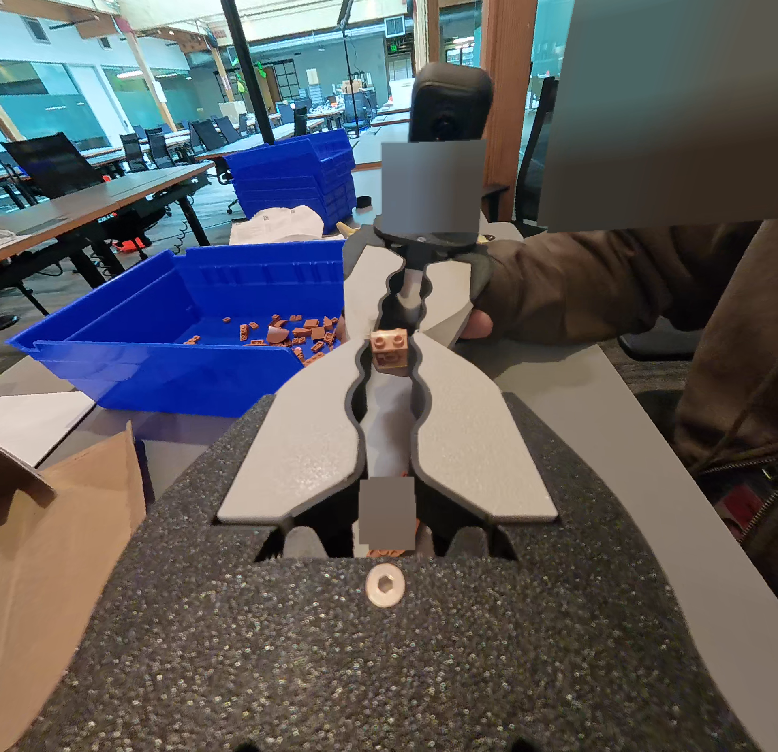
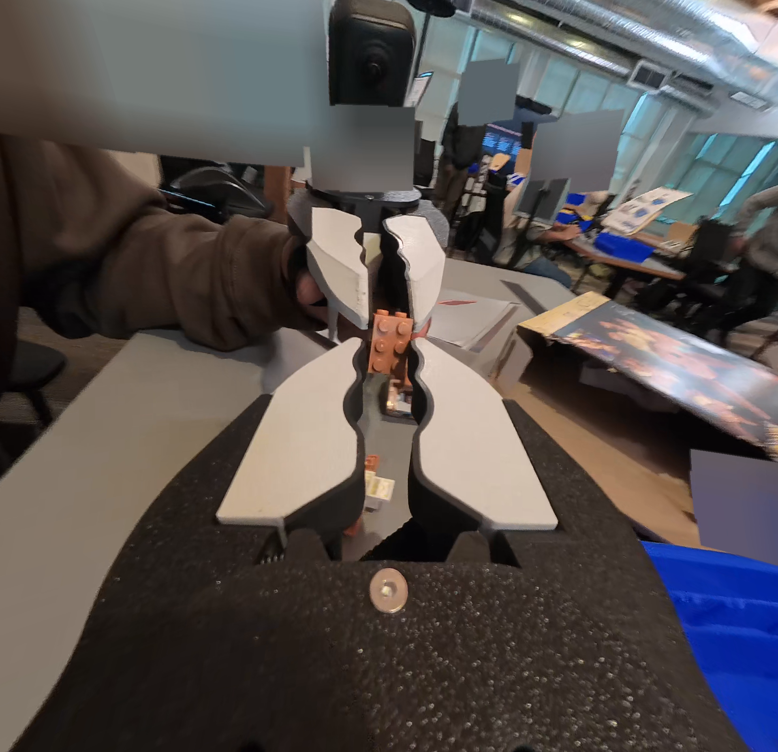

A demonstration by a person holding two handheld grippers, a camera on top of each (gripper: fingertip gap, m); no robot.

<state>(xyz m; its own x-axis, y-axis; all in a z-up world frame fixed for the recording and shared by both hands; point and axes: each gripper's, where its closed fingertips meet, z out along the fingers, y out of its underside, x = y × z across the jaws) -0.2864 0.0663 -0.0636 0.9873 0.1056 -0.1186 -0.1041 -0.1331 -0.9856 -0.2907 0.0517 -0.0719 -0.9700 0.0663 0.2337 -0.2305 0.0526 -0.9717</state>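
My left gripper (image 1: 389, 353) is shut on a small tan studded brick (image 1: 389, 347), held above the grey table (image 1: 568, 395). My right gripper (image 2: 387, 353) is shut on a brown studded plate (image 2: 387, 349), studs facing its camera. The two grippers meet tip to tip. The right gripper (image 1: 402, 323) faces me in the left wrist view, held by a hand in a brown sleeve (image 1: 547, 286). The left gripper (image 2: 389, 315) faces me in the right wrist view, its tips at the plate's far end. Whether the two pieces touch is hidden.
A blue bin (image 1: 168, 370) with several brown pieces stands to the left, stacked blue bins (image 1: 294, 176) behind it. A cardboard box (image 1: 63, 542) is at near left. A printed box lid (image 2: 652, 353) lies right. Small pieces (image 2: 379, 487) lie on the table. People sit at far desks. My two grippers' fingertips are within a few centimetres of each other.
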